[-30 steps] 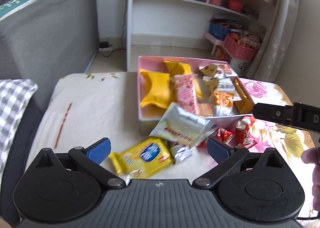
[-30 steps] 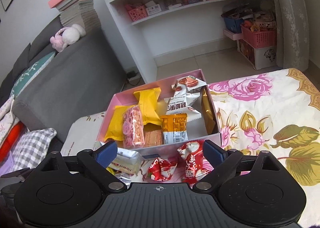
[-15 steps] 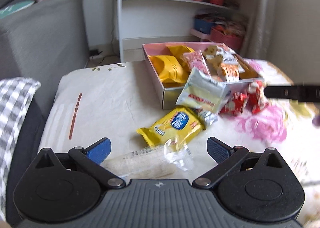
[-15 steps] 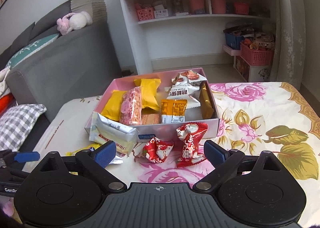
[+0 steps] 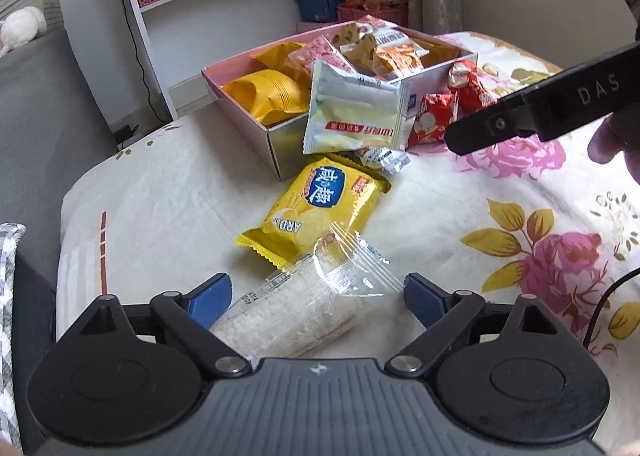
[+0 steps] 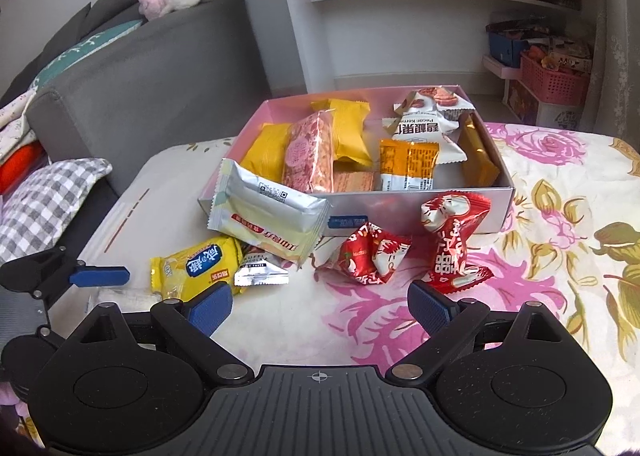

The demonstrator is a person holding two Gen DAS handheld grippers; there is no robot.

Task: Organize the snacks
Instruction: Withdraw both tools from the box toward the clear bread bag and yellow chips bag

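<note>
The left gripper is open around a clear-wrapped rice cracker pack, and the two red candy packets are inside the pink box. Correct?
Not quite. The two red candy packets lie on the tablecloth in front of the pink box, as the right wrist view shows. The left gripper is open around the clear pack.

pink box part-filled; loose snack packets on cloth before it.

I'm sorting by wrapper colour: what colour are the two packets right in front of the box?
Red with white print; clearest in the right wrist view.

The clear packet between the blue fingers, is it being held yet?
No. The clear packet lies between the left gripper's closing fingers, untouched. Nothing is held.
</note>
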